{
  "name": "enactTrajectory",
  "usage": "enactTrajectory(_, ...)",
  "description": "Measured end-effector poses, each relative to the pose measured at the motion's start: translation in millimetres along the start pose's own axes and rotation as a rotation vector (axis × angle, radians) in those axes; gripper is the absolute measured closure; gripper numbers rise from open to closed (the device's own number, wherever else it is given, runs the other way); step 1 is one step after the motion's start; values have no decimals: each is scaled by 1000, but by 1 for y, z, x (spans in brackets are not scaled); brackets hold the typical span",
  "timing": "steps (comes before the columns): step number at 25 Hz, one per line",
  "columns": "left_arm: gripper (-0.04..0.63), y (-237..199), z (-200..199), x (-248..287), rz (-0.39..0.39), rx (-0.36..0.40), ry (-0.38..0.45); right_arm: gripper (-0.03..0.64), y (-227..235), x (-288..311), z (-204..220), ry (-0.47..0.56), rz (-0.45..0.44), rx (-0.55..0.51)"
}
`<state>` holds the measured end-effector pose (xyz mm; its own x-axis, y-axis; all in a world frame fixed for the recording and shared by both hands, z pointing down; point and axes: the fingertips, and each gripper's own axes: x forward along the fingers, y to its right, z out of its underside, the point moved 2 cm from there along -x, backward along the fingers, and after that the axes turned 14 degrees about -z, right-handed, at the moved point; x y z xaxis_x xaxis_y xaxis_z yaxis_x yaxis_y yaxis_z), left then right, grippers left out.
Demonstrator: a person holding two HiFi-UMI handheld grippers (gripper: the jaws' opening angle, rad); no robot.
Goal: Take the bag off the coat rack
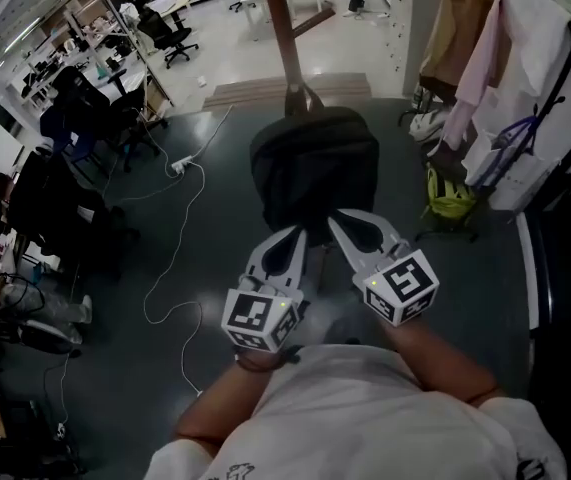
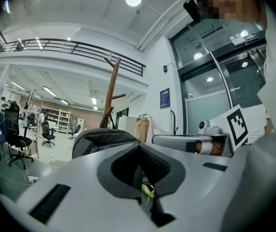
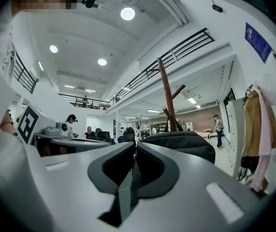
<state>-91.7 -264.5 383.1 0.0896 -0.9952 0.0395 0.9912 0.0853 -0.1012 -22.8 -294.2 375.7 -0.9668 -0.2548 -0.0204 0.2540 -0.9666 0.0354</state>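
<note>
A black backpack point(image 1: 315, 163) hangs by its top loop from a brown wooden coat rack point(image 1: 283, 28). Both grippers are held side by side just below it, pointing at its lower edge. My left gripper point(image 1: 295, 236) has its jaws together with nothing between them, and so does my right gripper point(image 1: 337, 222). In the left gripper view the shut left gripper point(image 2: 138, 148) points at the backpack point(image 2: 104, 138), with the rack pole point(image 2: 111, 91) behind. The right gripper view shows the right gripper point(image 3: 134, 148), the backpack point(image 3: 186, 143) and the pole point(image 3: 169, 95). I cannot tell whether the tips touch the backpack.
Coats point(image 1: 465, 38) hang at the right over a yellow-green bag point(image 1: 448, 196) on the floor. A white cable with a power strip point(image 1: 180, 166) trails left of the rack. Office chairs point(image 1: 85, 128) and desks fill the left. Seated people point(image 3: 70, 124) are far back.
</note>
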Motion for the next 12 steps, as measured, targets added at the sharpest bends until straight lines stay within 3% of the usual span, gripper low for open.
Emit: enactTrajectory(12,594,-25,-7,71,-15,-10,8,614,66,36,-16,-12,-33,-40)
